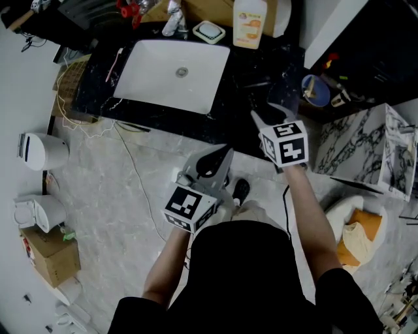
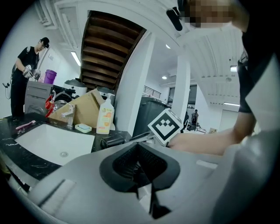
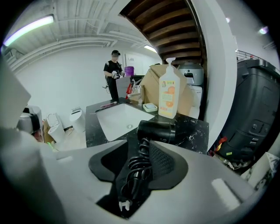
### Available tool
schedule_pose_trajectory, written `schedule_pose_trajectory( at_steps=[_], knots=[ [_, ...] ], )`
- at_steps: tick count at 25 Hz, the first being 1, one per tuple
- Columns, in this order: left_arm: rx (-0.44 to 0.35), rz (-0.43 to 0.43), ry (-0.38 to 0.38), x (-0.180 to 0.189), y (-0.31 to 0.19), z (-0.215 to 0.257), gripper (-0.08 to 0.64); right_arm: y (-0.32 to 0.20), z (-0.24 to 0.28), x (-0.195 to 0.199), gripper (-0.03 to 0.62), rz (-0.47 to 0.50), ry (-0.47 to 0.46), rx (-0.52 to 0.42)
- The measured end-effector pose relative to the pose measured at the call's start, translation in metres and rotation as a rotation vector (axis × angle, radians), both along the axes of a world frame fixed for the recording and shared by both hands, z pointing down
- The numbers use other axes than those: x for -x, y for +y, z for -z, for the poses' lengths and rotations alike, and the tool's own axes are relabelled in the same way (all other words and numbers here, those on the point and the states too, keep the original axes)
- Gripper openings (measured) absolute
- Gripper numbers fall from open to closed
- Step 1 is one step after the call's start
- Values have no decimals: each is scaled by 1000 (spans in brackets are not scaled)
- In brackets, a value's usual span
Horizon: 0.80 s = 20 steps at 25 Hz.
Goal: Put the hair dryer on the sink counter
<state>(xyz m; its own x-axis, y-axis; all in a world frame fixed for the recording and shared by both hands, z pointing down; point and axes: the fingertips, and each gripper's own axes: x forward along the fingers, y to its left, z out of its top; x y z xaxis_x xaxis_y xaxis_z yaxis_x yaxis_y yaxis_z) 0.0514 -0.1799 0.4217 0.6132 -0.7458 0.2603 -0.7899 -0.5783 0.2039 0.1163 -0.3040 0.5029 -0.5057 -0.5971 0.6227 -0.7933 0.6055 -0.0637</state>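
Black ribbed pads [image 3: 164, 162] of the right gripper [image 3: 139, 146] sit on either side of the cord-wrapped handle of a black hair dryer [image 3: 157, 131] and are closed on it. The coiled black cord [image 3: 133, 175] runs back between the jaws, and its white-pronged plug [image 3: 124, 204] hangs deep in the throat. The dryer's barrel lies crosswise just past the fingertips, over the black, white-veined marble counter [image 3: 194, 131], to the right of the white rectangular sink basin [image 3: 120, 118]. Whether the barrel rests on the stone I cannot tell.

From the head view, the right gripper [image 1: 277, 114] reaches over the counter's front edge, right of the basin [image 1: 173, 72]. The left gripper [image 1: 215, 160] hangs lower, over the pale marbled floor [image 1: 111, 196], well short of the counter. In its own view, the left gripper [image 2: 138, 151] has its jaws drawn together with nothing between them.

Behind the dryer stands a tall translucent plastic bottle with an orange label [image 3: 168, 94], and beside it lies a small pale-green soap dish [image 3: 150, 106]. A chrome faucet [image 1: 173, 19] stands at the basin's far rim, and a pink toothbrush [image 1: 117, 59] lies on the counter to the left of the basin. A brown cardboard box [image 3: 151, 81] stands behind the bottle. A person in black clothing [image 3: 113, 74] stands far off by the back wall.
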Motion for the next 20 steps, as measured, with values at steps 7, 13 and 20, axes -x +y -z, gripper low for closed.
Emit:
schedule_pose_trajectory(
  at_steps=[7,13,20],
  knots=[
    [19,19,-5,-7,29,2,-2,32,26,-7,120,10,-66,-70],
    [-4,24,-1,-8,37,10,-3,63,36,-10,78,22,-81,-124],
    [-4,-6,2,1,46,6,-2,93,39,-10,38,-21,-153,-143]
  ],
)
